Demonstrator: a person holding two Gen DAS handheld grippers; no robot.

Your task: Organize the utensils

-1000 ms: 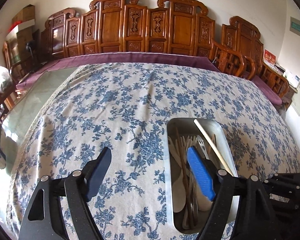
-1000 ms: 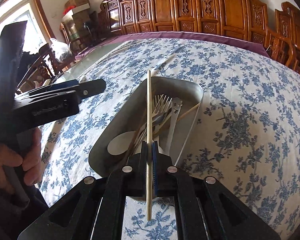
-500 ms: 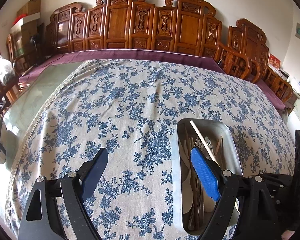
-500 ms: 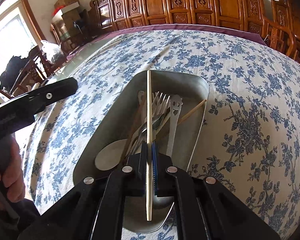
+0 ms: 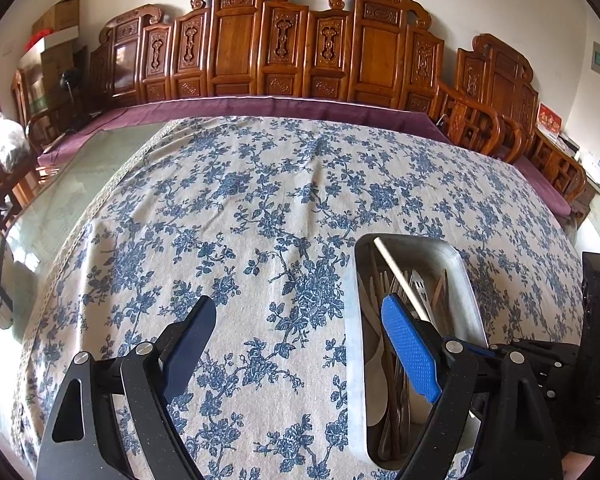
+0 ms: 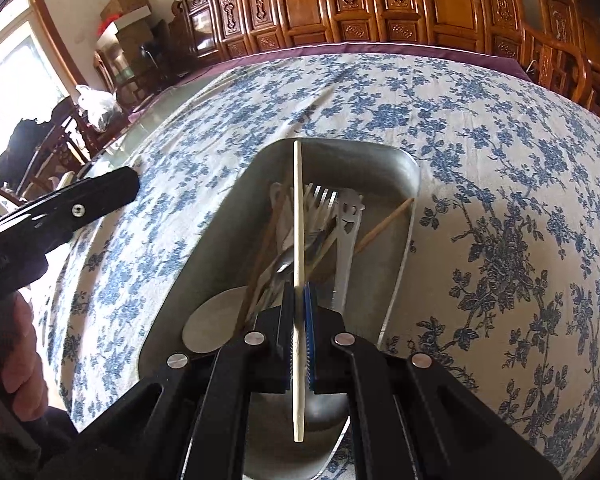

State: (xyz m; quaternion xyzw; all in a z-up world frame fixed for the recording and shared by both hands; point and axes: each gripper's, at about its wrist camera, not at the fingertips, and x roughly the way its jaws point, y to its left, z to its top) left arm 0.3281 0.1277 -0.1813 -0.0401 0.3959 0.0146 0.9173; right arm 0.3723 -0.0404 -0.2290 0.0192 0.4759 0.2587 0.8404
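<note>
right tongs (image 6: pixel 298 312) lower over floral tablecloth (image 6: pixel 480 152)

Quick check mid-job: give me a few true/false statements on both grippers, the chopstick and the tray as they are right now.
1. The right gripper is clamped on a pale chopstick. True.
2. The left gripper holds a fork. False: its jaws stand wide apart with nothing between them.
3. The metal tray is empty. False: forks, a spoon and more chopsticks lie in it.
4. The tray sits on a blue floral tablecloth. True.
5. The held chopstick points across the tray's width. False: it runs along its length.
</note>
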